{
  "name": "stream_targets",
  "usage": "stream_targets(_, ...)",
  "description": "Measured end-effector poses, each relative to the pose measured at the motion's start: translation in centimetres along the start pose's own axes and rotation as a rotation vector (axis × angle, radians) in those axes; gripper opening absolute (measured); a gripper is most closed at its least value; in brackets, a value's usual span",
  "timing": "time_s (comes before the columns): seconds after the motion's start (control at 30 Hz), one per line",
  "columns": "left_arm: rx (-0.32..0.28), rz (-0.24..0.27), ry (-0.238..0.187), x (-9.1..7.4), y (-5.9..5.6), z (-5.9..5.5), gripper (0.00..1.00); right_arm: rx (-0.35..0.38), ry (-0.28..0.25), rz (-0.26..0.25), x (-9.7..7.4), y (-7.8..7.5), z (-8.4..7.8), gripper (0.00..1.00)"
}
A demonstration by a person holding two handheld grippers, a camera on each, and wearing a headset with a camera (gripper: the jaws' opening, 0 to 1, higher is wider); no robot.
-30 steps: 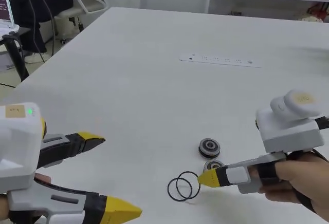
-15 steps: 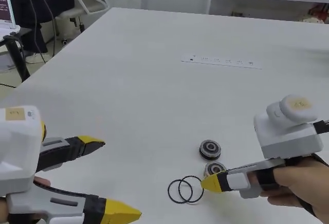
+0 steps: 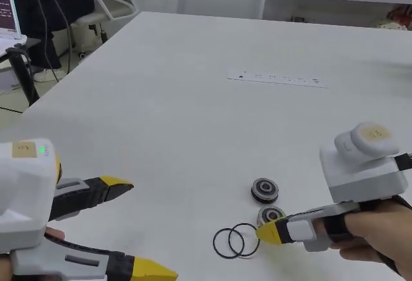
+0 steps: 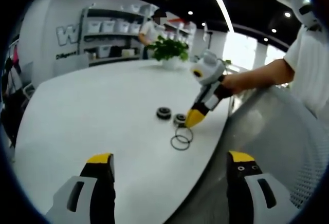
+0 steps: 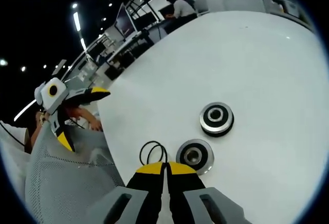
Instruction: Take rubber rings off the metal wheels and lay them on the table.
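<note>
Right gripper (image 3: 261, 232) edges back, jaws pressed together and empty, rubber rings (image 3: 235, 241) lying at its 9 o'clock: laying-down looks done, lift clear next.

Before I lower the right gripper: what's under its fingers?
Its shut fingers cover the near edge of the two overlapping rubber rings; the nearer metal wheel sits just beside them. What lies beneath the tips is hidden.

White table (image 3: 161, 120): 2 metal wheels (image 3: 264, 189) near right, 2 rubber rings (image 3: 237, 240) overlapping just beside them, power strip (image 3: 278, 79) far.
</note>
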State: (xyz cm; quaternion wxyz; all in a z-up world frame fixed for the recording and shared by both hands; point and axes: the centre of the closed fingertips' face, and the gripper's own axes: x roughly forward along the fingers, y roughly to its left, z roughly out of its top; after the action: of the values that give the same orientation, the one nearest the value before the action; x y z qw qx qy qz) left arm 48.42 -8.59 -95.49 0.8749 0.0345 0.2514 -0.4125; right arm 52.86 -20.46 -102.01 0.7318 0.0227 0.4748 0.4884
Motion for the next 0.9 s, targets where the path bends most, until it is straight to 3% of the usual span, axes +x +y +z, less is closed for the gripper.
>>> stream_targets(0.37, 0.003, -0.003, 0.010, 0.04, -0.01, -0.18, 0.91, -0.015, 0.011, -0.004, 0.03, 0.02, -0.11, 0.01)
stream_targets(0.67, 0.007, 0.001, 0.013, 0.02, -0.03, -0.26, 0.91, -0.080, 0.041, -0.027, -0.02, 0.01, -0.43, 0.02)
stream_targets(0.9, 0.011, 0.006, 0.017, -0.03, 0.02, -0.31, 0.90, -0.101, 0.036, -0.034, -0.40, 0.09, -0.04, 0.04)
